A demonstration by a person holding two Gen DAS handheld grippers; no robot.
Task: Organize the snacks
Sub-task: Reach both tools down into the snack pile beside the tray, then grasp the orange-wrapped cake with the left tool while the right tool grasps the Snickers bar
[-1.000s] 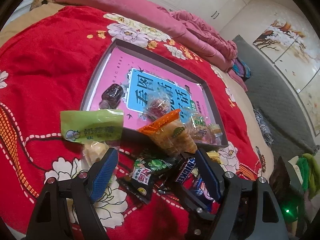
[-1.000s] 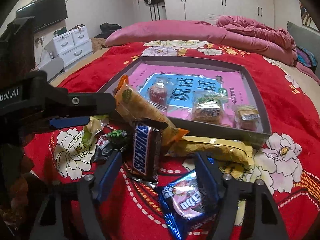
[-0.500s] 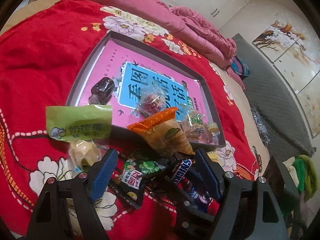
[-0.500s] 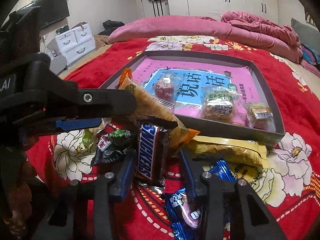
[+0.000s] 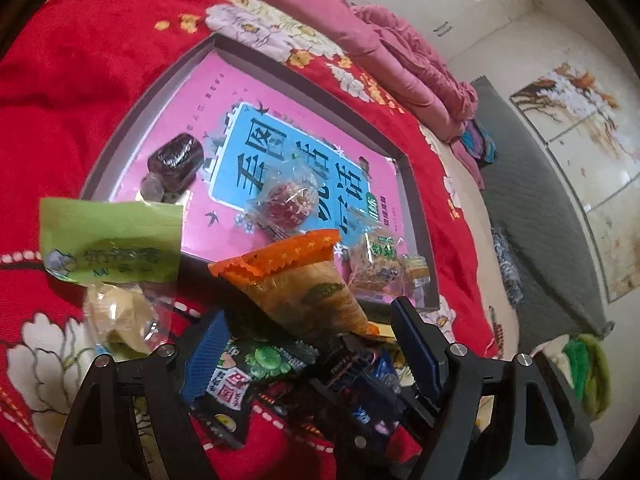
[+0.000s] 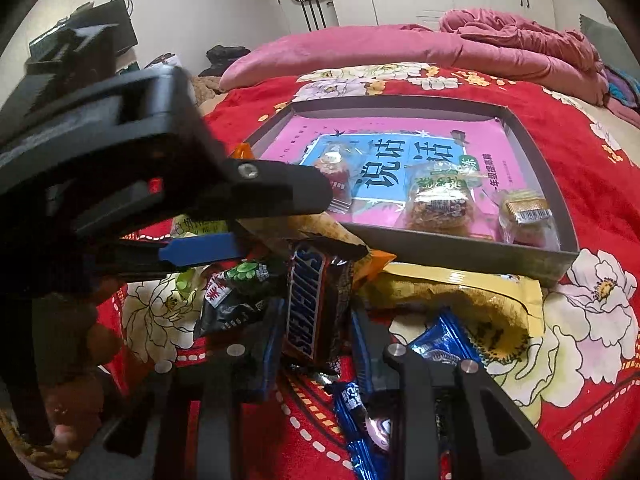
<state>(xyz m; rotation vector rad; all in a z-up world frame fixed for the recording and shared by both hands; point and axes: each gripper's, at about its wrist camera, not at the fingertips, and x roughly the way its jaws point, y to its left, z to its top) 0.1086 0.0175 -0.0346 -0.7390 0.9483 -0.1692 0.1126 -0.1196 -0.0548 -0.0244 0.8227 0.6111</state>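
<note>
step: right gripper (image 6: 316, 338) is just closing its jaws on the Snickers bar (image 6: 310, 300), pads pinching its sides
bar: lying in the snack pile just in front of the tray (image 6: 472, 254)
left gripper (image 5: 308, 348): hovering wide open over the pile, gripping nothing
next: probably lifting the bar clear and carrying it over the tray wall

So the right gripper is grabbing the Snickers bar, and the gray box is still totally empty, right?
Not quite. The right gripper has just been closing on the Snickers bar, but the gray box is not empty: the right wrist view shows several wrapped snacks already lying inside, such as the round cake.
</note>
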